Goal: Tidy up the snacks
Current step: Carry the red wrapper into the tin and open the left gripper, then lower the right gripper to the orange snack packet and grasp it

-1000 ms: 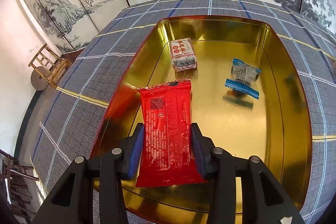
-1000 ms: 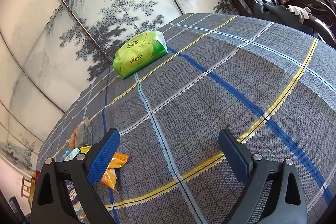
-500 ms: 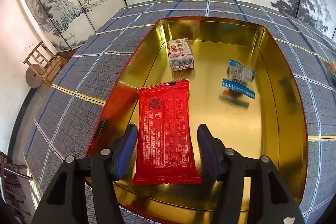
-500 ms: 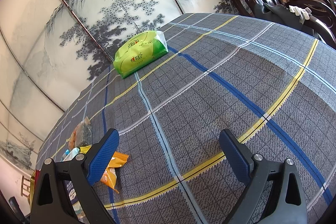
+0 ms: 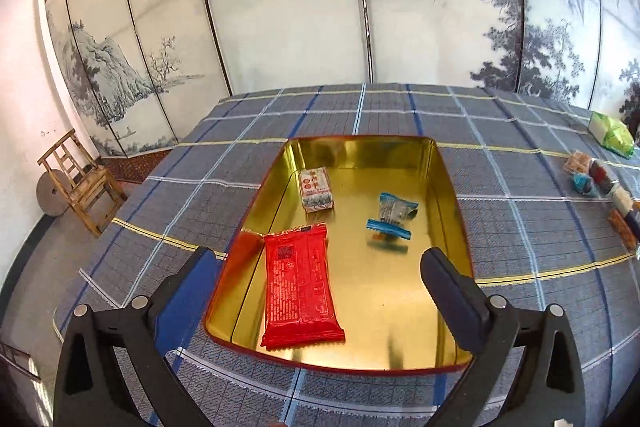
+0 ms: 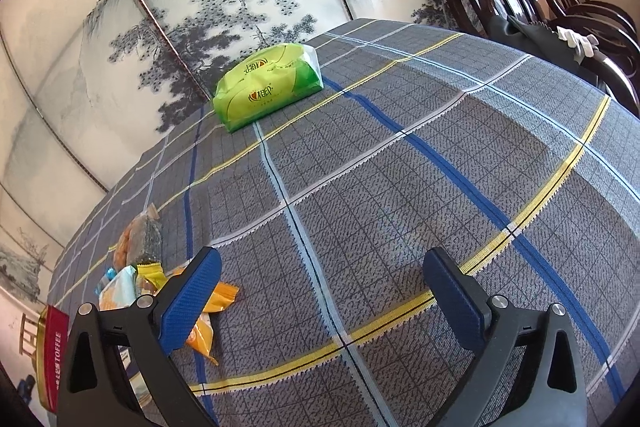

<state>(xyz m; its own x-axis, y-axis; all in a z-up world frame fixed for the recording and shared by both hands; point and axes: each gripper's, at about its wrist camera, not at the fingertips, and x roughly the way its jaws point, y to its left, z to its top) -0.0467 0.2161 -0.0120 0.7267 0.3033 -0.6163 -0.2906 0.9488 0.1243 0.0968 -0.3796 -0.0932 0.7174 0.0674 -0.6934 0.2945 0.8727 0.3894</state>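
While both grippers, left gripper (image 5: 320, 279) and right gripper (image 6: 322, 281), gape empty, your reach rightward could scatter the loose snack pile (image 6: 140, 275).

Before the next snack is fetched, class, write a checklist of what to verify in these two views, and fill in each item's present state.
1. Red packet lies flat inside the gold tin, free of the fingers: ok.
2. Left gripper open, holding nothing: ok.
3. Right gripper open, holding nothing: ok.
4. Space left on the tin floor beside the small box and blue-ended sweet: ok.
5. Loose snacks lie left of the right gripper, not between its fingers: not ok.
6. Count of snacks left: cannot tell.
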